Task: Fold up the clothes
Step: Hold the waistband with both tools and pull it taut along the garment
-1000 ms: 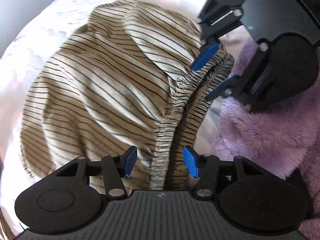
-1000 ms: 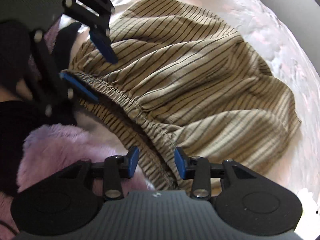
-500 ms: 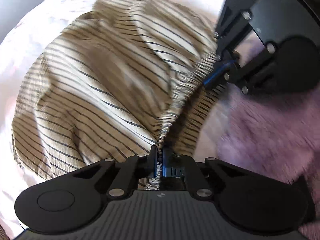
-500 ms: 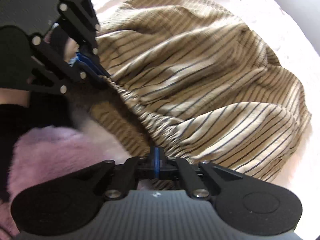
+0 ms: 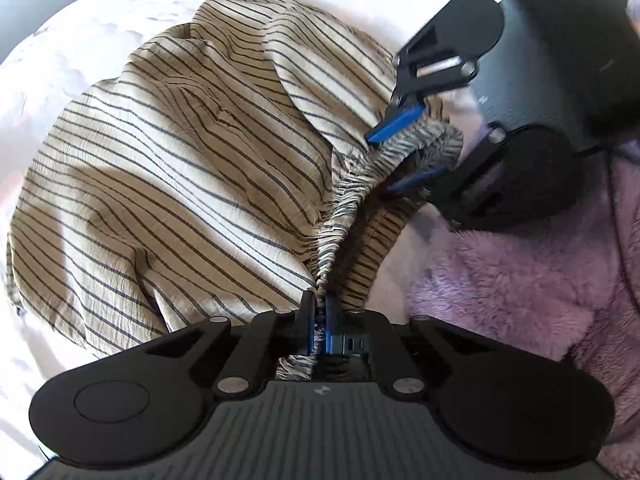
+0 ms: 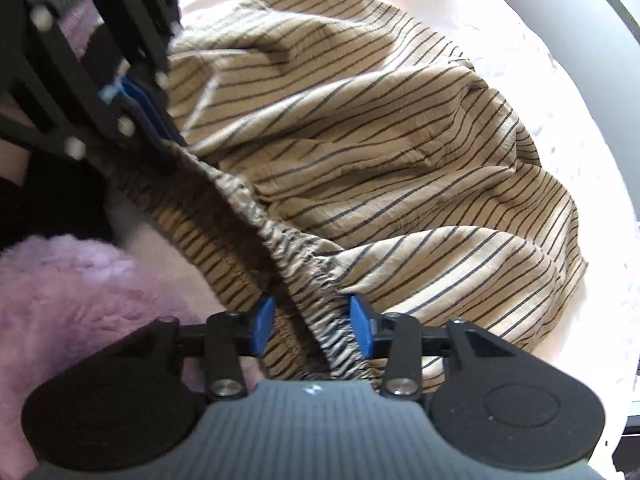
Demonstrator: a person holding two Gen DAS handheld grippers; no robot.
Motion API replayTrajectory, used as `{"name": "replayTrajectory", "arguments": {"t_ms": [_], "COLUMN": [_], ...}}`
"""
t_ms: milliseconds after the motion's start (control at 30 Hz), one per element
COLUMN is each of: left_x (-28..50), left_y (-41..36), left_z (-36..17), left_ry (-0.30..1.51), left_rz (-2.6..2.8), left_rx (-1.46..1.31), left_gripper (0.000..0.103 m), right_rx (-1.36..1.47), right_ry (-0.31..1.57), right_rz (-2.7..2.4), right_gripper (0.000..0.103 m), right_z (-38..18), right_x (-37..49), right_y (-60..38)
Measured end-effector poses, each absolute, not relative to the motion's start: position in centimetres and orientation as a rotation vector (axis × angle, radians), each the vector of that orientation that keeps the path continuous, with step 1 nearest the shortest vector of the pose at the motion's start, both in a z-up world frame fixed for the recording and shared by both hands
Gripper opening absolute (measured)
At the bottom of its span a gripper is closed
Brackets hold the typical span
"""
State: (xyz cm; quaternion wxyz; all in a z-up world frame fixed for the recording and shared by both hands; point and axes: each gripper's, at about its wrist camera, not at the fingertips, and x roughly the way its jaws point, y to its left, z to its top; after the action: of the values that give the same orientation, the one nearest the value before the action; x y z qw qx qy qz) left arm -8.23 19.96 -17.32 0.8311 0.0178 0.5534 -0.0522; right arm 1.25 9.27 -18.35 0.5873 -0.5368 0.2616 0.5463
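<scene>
Your left gripper (image 5: 319,328) clamps the tan pinstriped cotton shorts' (image 5: 180,168) elastic waistband (image 6: 320,276); your right gripper (image 6: 312,326) straddles it, fingers apart.

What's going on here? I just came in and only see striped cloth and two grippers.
A person is working on a tan striped garment lying on a white surface, a gripper in each hand. The left gripper is shut on the elastic waistband. The right gripper is open, its fingers on either side of the same waistband. A purple fluffy item lies beside it.
</scene>
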Motion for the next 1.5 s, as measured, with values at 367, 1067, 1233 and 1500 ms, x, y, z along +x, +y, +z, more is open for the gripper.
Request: {"name": "replayTrajectory", "arguments": {"t_ms": [367,1067,1233,1500], "left_x": [-8.6,-6.3,-6.4,-6.3], "left_y": [19.0,18.1,18.4,23.3], "left_z": [-17.7,-20.6,-19.9,-15.2], "left_ry": [1.217,1.396,1.367,1.241], "left_rz": [-0.151,-0.081,-0.045,0.0], "left_rx": [0.119,0.272,0.281,-0.004], "left_gripper": [0.003,0.044,0.015,0.008], "right_rx": [-1.21,-1.191,-1.126,-1.145], "right_ry": [0.717,0.924,0.885,0.764], "right_rz": [1.323,1.365,1.366,1.425], "right_gripper": [0.004,0.011,0.026,0.037], "right_z": [-16.7,-17.0,-16.0,-14.5], "right_x": [1.7,4.4,4.9,2.6], "right_y": [8.0,10.5,10.1,9.3]}}
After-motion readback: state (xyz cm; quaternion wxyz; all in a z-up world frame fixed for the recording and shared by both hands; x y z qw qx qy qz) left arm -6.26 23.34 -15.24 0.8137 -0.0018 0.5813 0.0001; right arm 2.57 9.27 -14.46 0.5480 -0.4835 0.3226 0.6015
